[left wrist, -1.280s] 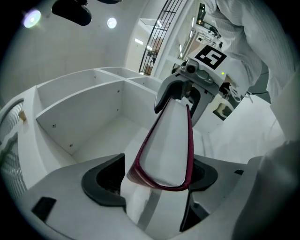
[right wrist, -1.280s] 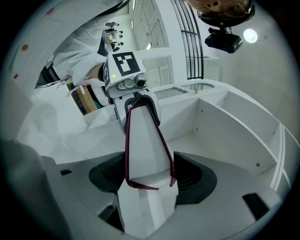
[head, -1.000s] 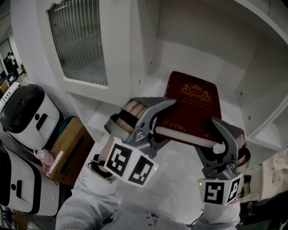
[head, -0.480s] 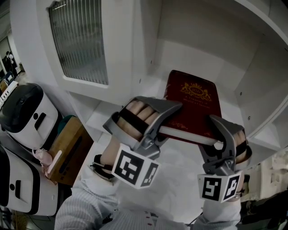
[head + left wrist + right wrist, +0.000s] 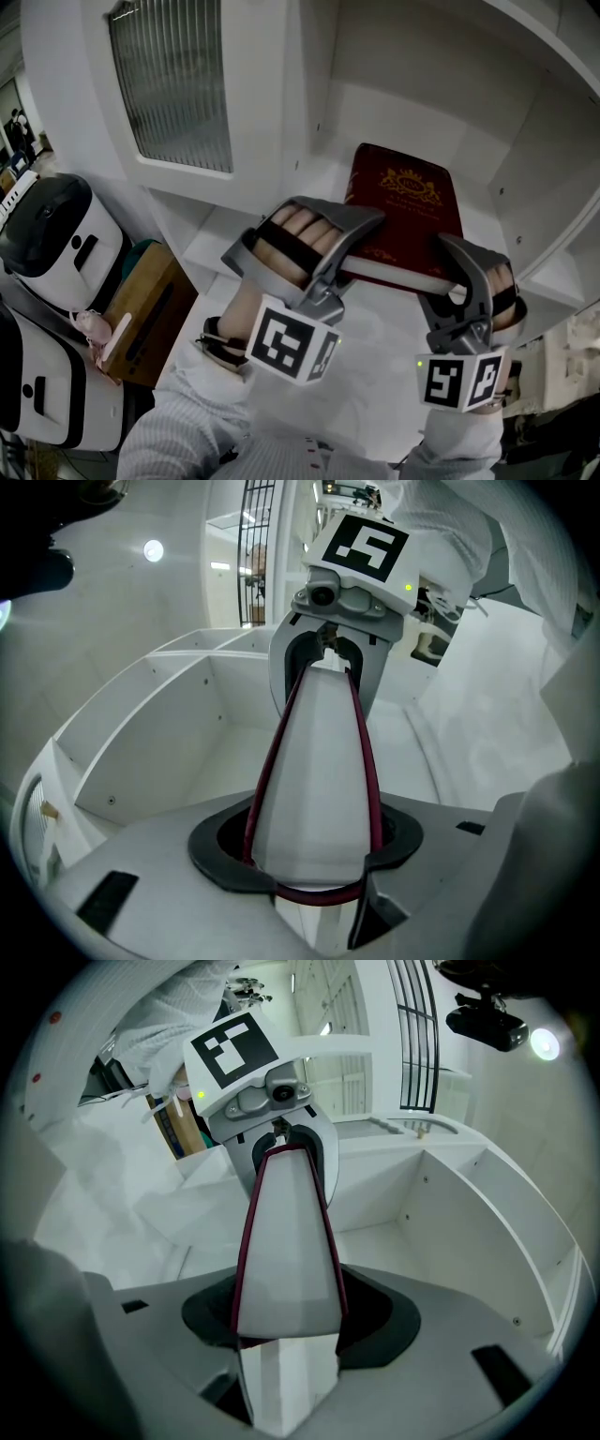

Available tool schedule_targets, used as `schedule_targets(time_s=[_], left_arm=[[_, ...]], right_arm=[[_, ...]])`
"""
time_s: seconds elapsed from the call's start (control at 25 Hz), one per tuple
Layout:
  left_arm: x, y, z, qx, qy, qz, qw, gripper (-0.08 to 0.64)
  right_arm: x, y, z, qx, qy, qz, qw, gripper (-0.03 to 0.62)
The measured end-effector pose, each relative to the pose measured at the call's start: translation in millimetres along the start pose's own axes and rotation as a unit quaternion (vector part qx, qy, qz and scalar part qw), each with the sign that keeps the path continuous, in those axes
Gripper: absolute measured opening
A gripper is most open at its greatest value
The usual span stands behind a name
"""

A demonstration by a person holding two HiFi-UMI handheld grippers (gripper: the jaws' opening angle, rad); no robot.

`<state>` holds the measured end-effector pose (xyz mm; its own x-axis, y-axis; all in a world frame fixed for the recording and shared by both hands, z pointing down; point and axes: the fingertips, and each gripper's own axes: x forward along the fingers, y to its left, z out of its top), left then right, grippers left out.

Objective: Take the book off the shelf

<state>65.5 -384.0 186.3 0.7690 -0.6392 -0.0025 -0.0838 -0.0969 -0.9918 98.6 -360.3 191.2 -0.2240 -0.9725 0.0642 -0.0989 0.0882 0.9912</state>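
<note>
**Head view.** The book point(image 5: 403, 211), a dark red hardback, lies level in the open white shelf point(image 5: 323, 178), with its page edge towards the person. The left gripper point(image 5: 352, 255) and the right gripper point(image 5: 457, 279) each take one near corner.

**Left gripper view.** The jaws have just been closing and now pinch both covers, with the page block between them.

**Right gripper view.** The jaws are likewise clamped across the full thickness.

**Handling (judged).** The boards look stiff, the weight moderate, and the cover perhaps smooth enough to slip. Hold it across the thickness at both corners and keep it level so the pages stay closed.
</note>
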Motion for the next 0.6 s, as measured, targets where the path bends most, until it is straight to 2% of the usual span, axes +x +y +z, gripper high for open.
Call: schedule_targets(time_s=[0.6], left_arm=[[-12.3, 1.1, 3.4, 0.004, -0.002, -0.008, 1.0000, 0.232]], right_arm=[[-9.7, 1.2, 9.6, -0.006, 0.030, 0.003, 1.000, 0.241]])
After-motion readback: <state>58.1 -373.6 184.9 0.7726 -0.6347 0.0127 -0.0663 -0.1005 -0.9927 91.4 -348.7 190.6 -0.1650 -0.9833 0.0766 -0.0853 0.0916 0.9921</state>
